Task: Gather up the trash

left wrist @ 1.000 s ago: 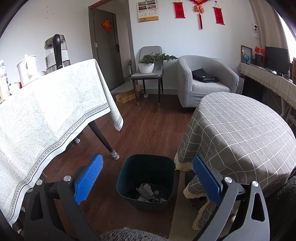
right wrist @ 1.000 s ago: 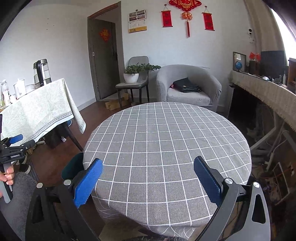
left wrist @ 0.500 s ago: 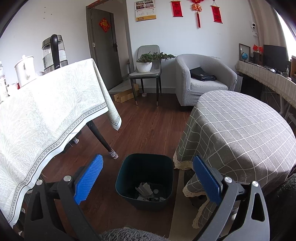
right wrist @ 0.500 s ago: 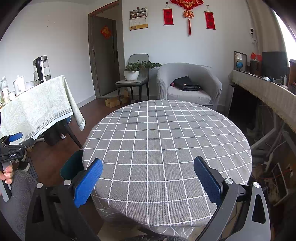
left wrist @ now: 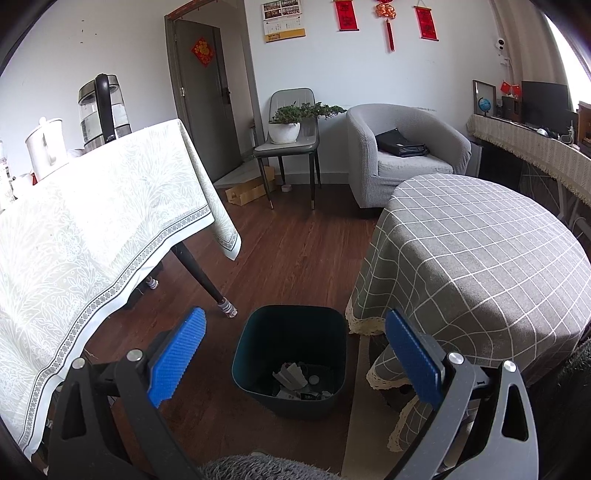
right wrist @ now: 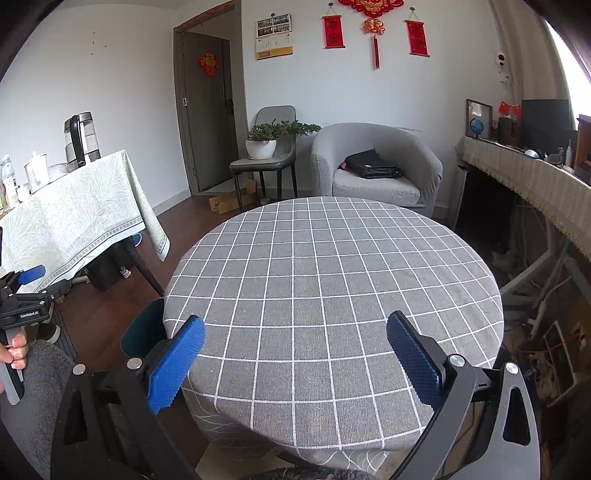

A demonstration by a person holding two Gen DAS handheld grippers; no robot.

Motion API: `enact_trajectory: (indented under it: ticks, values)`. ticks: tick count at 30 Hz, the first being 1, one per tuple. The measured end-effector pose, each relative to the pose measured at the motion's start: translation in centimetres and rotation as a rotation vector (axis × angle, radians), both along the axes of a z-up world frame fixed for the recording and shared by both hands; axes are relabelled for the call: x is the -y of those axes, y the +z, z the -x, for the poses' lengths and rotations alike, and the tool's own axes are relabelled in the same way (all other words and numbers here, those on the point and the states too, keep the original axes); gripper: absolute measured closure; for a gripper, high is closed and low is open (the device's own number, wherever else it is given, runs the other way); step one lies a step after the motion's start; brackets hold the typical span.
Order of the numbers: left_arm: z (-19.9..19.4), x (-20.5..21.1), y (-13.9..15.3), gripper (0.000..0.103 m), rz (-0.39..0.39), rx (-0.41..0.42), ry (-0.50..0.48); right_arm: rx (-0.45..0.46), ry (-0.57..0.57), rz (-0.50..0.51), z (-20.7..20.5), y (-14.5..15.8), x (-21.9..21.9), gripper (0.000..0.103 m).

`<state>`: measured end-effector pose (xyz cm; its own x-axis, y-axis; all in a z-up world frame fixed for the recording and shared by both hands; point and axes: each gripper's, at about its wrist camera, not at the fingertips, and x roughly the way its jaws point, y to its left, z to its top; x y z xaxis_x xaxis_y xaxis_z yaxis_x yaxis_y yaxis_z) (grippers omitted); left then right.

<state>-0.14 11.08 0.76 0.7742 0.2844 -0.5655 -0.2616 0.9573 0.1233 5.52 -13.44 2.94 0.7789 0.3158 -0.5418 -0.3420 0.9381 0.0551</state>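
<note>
White-walled room with dark wood floor [left wrist: 295,251]; grey armchair [right wrist: 373,166] centre background, red hangings [right wrist: 375,29] top, daylight upper right.

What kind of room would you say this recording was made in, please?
Most likely a home living room: a grey armchair, a round table under a checked cloth, and a kettle on a side table.
</note>
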Motion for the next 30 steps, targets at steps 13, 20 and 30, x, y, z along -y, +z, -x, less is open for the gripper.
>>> enact_trajectory:
  ticks: [13,20,30]
  values:
    - [-0.05,-0.14,-0.04,0.003,0.012,-0.002,-0.002,-0.002,0.002,0.006,0.16,-0.03,-0.22,0.003]
    - [-0.24,-0.33,-0.09,0.003,0.025,-0.009,-0.006,-0.003,0.007,0.027,0.21,-0.13,-0.44,0.003]
    - [-0.23,-0.62,-0.05,0.003,0.033,-0.008,-0.007,-0.011,0.013,0.032,-0.03,-0.12,-0.70,0.003]
